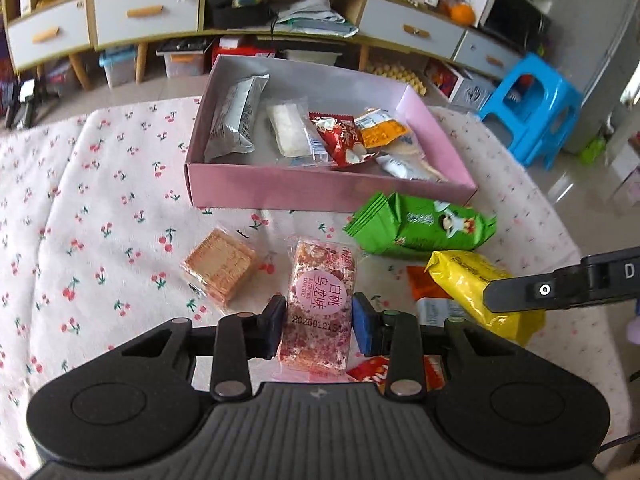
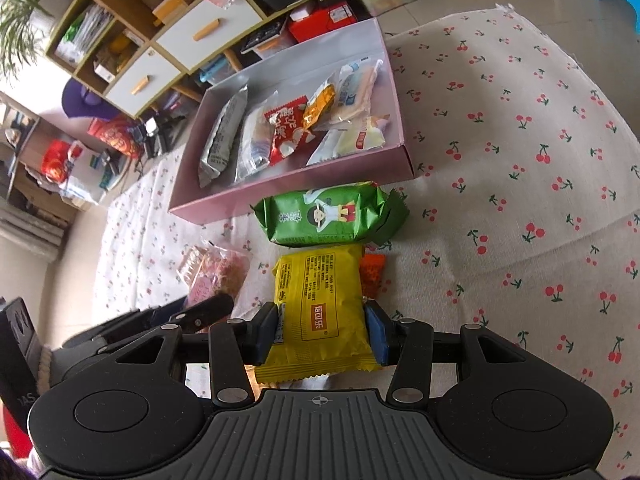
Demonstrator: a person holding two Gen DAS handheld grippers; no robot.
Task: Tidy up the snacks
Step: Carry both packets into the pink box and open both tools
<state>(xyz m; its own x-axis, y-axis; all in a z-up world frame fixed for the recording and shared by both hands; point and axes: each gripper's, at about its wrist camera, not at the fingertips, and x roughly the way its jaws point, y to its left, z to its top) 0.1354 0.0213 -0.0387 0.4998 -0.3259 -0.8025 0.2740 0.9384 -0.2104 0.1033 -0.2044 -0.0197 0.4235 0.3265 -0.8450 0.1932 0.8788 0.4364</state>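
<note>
A cherry-print cloth (image 1: pixel 100 208) covers the table. On it lie a pink box (image 1: pixel 320 192) toward the far edge, a green packet (image 1: pixel 420 228) and a biscuit pack (image 1: pixel 220 266).

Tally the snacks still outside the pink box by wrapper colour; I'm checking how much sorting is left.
green packet: 1
yellow packet, in the right gripper: 1
pink packet, in the left gripper: 1
clear biscuit pack: 1
orange packet, partly hidden: 1
red packet, partly hidden: 1
white packet, partly hidden: 1
Total: 7, perhaps more underneath.
</note>
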